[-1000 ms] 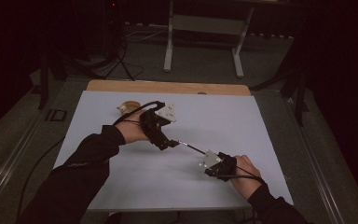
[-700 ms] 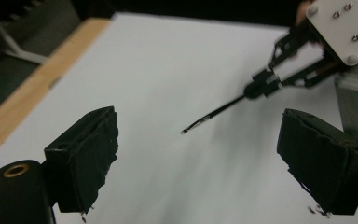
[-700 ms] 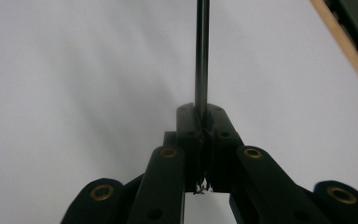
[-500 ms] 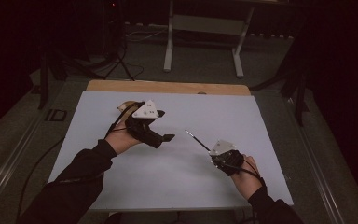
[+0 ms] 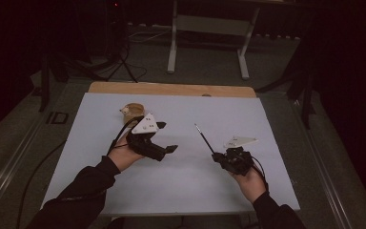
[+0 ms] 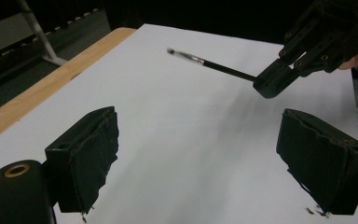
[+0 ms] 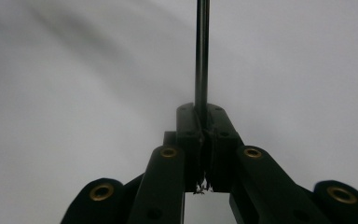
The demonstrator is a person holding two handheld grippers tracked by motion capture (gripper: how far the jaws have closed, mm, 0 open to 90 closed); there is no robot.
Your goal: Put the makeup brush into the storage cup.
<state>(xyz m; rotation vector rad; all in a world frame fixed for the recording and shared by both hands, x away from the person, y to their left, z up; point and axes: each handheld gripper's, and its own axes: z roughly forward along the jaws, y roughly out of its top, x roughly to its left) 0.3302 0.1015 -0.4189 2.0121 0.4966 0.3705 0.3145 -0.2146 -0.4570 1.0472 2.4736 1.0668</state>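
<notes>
- Right gripper [image 5: 218, 158], jaws clenched on a thin brush [image 5: 204, 138], holds it above the white desk [image 5: 181, 191].
- Left gripper [image 5: 171, 149] hangs released nearby.
- Keep the grip firm and the brush tip steady.

Dim room, dark surroundings; white table [image 5: 181, 186] lit evenly; right gripper view soft and blurred

One camera overhead, one riding on each of my grippers.

The high view looks forward and down over the white rectangular table sheet [image 5: 171, 191]. My left gripper view skims that sheet close up and shares the thin black paintbrush [image 6: 214, 65] with my right gripper view, nearer still.
</notes>
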